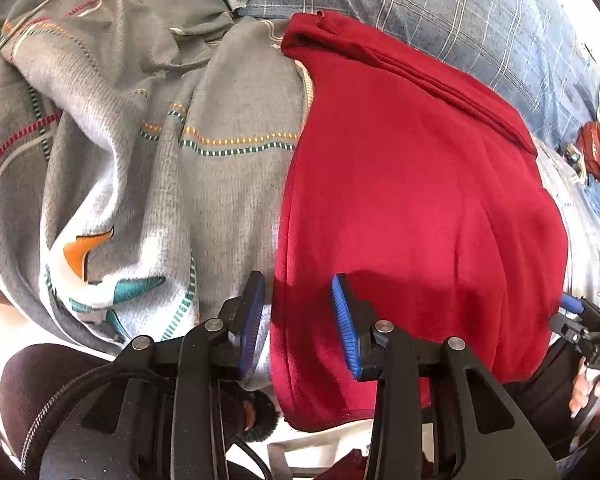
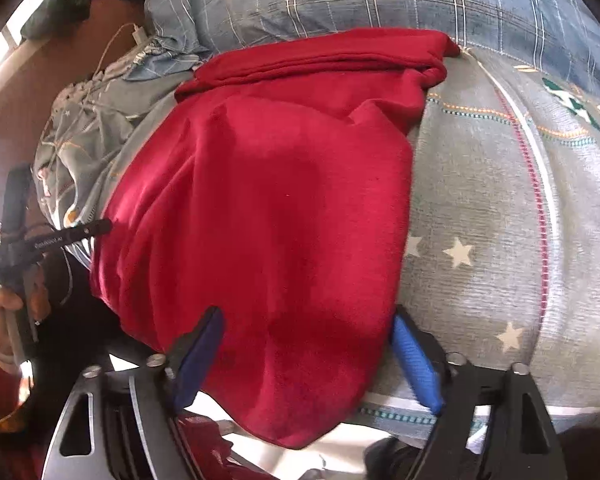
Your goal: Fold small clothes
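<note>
**Both grippers wide at the near edge of the red cloth**

The red cloth (image 1: 412, 184) lies spread on a grey blanket (image 1: 228, 184), straight ahead of both tools; its far end is folded into a thick rolled band against a blue plaid cover (image 1: 480, 12); its near edge hangs over the blanket's front. The left gripper (image 1: 298, 320) stands wide, jaws apart, holding nothing; its left pad (image 1: 254, 316) sits over the blanket, its right pad (image 1: 346, 324) over the cloth's left margin. The right gripper (image 2: 308, 356) is wide too; the cloth's near part lies between its pads (image 2: 414, 364); whether they touch it cannot be told. A white cable (image 2: 116, 44) trails far left.
</note>
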`<state>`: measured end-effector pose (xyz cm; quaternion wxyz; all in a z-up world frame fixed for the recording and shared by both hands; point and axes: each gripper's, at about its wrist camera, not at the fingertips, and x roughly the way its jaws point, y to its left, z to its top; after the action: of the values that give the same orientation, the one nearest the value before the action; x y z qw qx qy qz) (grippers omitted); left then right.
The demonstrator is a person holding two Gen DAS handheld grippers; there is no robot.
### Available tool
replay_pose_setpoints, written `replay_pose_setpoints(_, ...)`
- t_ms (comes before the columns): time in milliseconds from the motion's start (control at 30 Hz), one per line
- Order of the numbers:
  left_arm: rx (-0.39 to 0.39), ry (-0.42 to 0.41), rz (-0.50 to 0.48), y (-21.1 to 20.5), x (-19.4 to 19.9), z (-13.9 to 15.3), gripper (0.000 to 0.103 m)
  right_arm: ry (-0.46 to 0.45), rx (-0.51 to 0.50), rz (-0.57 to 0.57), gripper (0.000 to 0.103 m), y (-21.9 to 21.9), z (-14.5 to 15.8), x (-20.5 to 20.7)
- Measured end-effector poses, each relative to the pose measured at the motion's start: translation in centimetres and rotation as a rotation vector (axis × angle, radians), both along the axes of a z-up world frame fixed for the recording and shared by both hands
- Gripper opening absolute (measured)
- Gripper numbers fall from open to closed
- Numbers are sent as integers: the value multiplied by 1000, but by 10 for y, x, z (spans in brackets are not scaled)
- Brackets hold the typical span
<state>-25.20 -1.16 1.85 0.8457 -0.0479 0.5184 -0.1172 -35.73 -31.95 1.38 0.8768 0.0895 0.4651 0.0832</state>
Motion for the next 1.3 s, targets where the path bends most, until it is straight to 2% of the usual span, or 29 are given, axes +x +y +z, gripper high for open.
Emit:
replay_pose_setpoints(133,2,-7,2,-4,-1,-1,42,-2,-34,34,95,9,-2,3)
replay_pose_setpoints(200,5,-10,-7,-7,-1,-2,52,0,-60,56,98,14,-3,4)
replay_pose_setpoints(300,32,-22,-28,-16,-1,-3,60,-1,-68,63,101,18,-4,6)
replay_pose_setpoints(400,88,-37,-49,-23,-2,-3,60,1,-68,63,101,17,-4,6)
replay_pose_setpoints(467,84,-31,-56,-22,-1,-2,60,5,-61,66,100,16,-3,7)
replay_pose_setpoints(600,2,14,-75,-12,-5,0,60,30,-14,59,94,7,0,-1)
replay_pose_setpoints(767,-70,48,-59,0,-12,-4,60,61,67,46,75,-5,-4,-18)
replay_pose_setpoints(867,-88,58,-59,2,-18,-3,59,70,87,53,74,-9,-8,-31)
replay_pose_setpoints(933,-94,72,-68,0,-22,-2,54,83,107,63,74,-9,-11,-36)
replay_pose_setpoints(1167,-77,81,-116,-5,-34,2,54,137,130,107,74,-3,-24,-40)
replay_pose_setpoints(1233,-57,89,-111,-6,-34,-1,54,139,132,115,74,-1,-26,-40)
replay_pose_setpoints(1300,-25,130,-77,-6,-30,-10,54,135,128,120,74,-2,-25,-39)
